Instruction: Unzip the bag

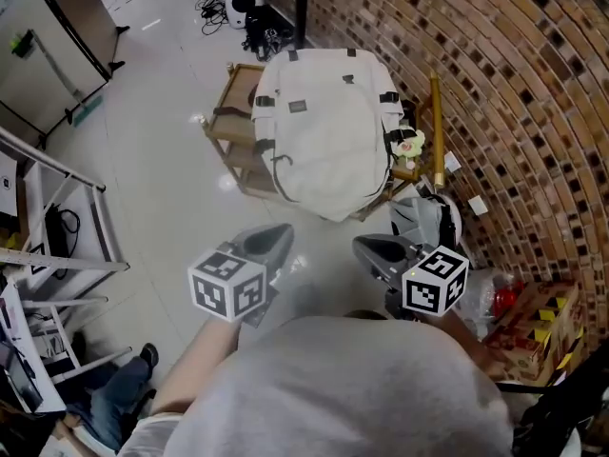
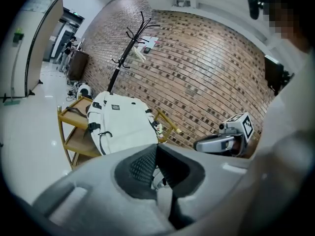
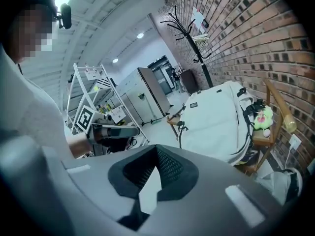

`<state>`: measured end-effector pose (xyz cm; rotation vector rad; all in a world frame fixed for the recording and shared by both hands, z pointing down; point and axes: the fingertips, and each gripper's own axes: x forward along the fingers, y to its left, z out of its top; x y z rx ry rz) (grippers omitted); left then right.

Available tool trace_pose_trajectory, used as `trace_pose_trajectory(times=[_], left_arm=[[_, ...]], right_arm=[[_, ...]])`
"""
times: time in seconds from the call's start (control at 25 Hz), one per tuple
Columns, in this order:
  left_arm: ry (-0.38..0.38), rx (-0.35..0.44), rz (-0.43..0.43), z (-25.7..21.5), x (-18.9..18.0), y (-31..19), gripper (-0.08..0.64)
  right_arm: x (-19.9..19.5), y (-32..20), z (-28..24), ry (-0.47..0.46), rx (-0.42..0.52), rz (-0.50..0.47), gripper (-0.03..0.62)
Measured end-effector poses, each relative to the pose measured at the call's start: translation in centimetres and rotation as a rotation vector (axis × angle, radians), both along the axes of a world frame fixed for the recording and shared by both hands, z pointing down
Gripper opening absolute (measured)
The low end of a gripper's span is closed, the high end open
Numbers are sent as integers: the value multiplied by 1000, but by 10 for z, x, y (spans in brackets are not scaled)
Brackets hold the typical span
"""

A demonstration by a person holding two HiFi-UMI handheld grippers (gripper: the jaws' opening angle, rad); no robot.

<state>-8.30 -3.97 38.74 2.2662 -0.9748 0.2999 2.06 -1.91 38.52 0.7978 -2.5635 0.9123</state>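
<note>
Holding my left gripper (image 1: 276, 238) and right gripper (image 1: 367, 247) clenched and empty, I'm pointing both toward the white fabric backpack (image 1: 324, 131) on the wooden cart (image 1: 228, 93), ready for unzipping.

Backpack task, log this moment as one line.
backpack: on wooden cart, untouched | left gripper: shut, empty, short of backpack | right gripper: shut, empty, short of backpack

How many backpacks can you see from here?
1: the white backpack rests on the wooden cart beside the brick wall. Another could be hidden behind it.
</note>
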Motion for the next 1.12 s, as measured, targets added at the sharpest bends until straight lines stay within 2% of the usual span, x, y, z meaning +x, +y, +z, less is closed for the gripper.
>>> trace_pose_trajectory(times=[0.2,0.44,0.88,1.12], left_arm=[[0,-38,12,14,-4,-24,2],[2,-78,-32,27,-9,-51,2],[9,-144,-187,52,-37,-100,2],[58,-195,-275,67,-54,-94,2]], right_arm=[[-7,-26,9,9,-6,3,2],[-15,-63,18,-11,-32,-55,2],[-66,-141,43,77,-23,-318,2],[-110,-175,65,182,86,-463,3]])
